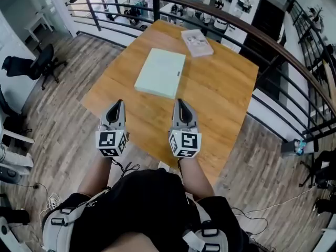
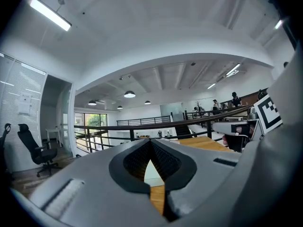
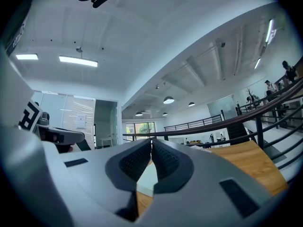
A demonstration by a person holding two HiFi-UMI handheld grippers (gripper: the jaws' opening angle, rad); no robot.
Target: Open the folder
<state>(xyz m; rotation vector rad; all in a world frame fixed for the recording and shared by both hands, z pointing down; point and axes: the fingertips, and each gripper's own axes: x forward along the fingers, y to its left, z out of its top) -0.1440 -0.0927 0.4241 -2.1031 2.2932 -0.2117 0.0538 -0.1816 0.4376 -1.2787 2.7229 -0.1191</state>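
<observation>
Left gripper [image 1: 119, 104] and right gripper [image 1: 179, 103]: jaws together, empty, short of folder [image 1: 160, 72]. Pale green, flat, closed. Booklet [image 1: 197, 42] beyond folder, apart; railing [image 1: 252, 31] farther.

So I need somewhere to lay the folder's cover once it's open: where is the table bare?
Widest bare wood: right of the folder, out to the table edge. A narrower strip lies on its left, another along the near edge. The far corner holds a booklet.
</observation>
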